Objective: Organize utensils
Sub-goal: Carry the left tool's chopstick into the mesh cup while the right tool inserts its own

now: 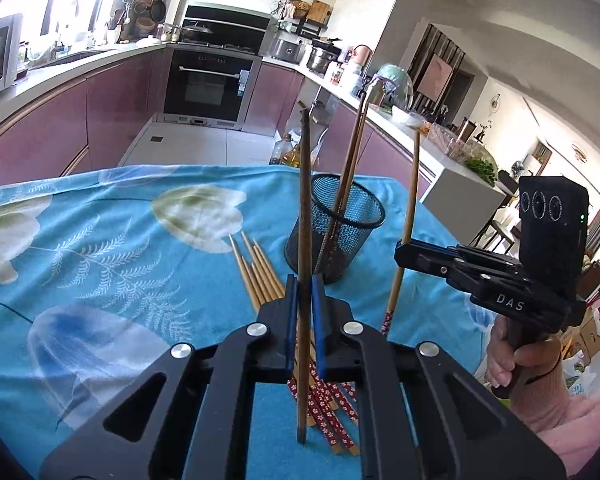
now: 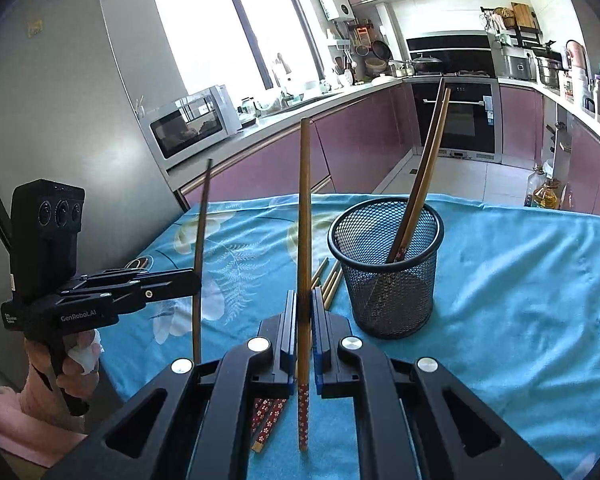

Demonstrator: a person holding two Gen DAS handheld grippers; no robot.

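My left gripper (image 1: pixel 305 282) is shut on a dark brown chopstick (image 1: pixel 305 208) that stands nearly upright above the cloth. It shows at the left of the right wrist view as the left gripper (image 2: pixel 195 280) with its dark chopstick (image 2: pixel 202 232). My right gripper (image 2: pixel 304 300) is shut on a lighter chopstick (image 2: pixel 305 216) with a red flowered end, also upright. The left wrist view shows this right gripper (image 1: pixel 399 254) and its chopstick (image 1: pixel 411 200) just right of the black mesh cup (image 1: pixel 336 228). Two chopsticks (image 2: pixel 424 172) lean inside the mesh cup (image 2: pixel 388 268). Several loose chopsticks (image 1: pixel 256 268) lie on the cloth under my left gripper.
The table carries a blue flowered cloth (image 2: pixel 520 300); its far edge drops to the kitchen floor. Oil bottles (image 2: pixel 544 194) stand on the floor at the right. A hand (image 1: pixel 512 356) holds the right gripper's handle. Purple cabinets and an oven (image 2: pixel 456 116) lie beyond.
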